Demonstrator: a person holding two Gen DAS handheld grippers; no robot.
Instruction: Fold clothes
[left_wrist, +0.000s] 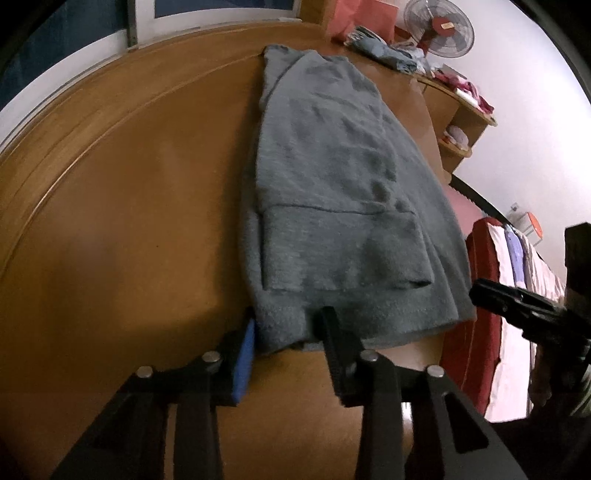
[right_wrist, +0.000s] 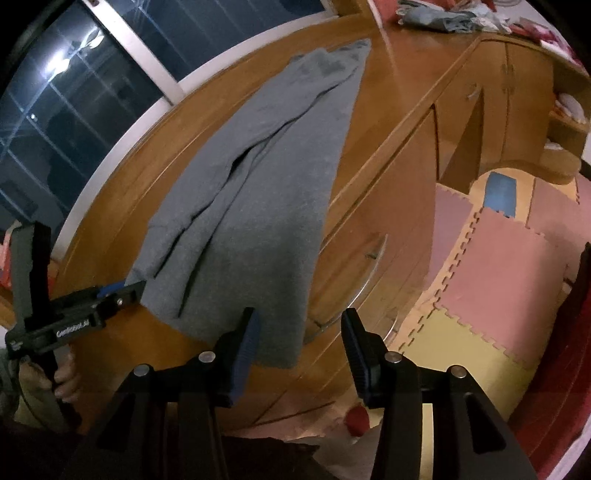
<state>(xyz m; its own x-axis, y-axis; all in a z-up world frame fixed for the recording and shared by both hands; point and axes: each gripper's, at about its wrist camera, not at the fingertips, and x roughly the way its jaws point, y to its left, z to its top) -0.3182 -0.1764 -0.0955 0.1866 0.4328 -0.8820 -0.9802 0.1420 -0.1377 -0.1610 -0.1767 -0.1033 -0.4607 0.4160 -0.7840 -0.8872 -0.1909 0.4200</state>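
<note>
Fingers of your left gripper (left_wrist: 286, 332) pinch the near hem of the grey garment (left_wrist: 332, 184); your right gripper (right_wrist: 299, 332) is open at its other near corner, which overhangs the wooden top (left_wrist: 129, 221). Grip there next, then fold toward the window (right_wrist: 74, 110); beyond the garment the wood lies bare.

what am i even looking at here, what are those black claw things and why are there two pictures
Each picture comes from a camera fixed on a hand-held clamp tool; a person carries one in each hand, so there is no robot. The black prongs at the bottom are that tool's own two fingers. One view looks out from the left tool, the other from the right tool. A grey garment, already folded narrow, lies on a wooden table. The left tool's fingers straddle the near hem at its corner; whether they pinch it yet is unclear. The right tool is open, with the garment's other near corner just inside one finger.
</note>
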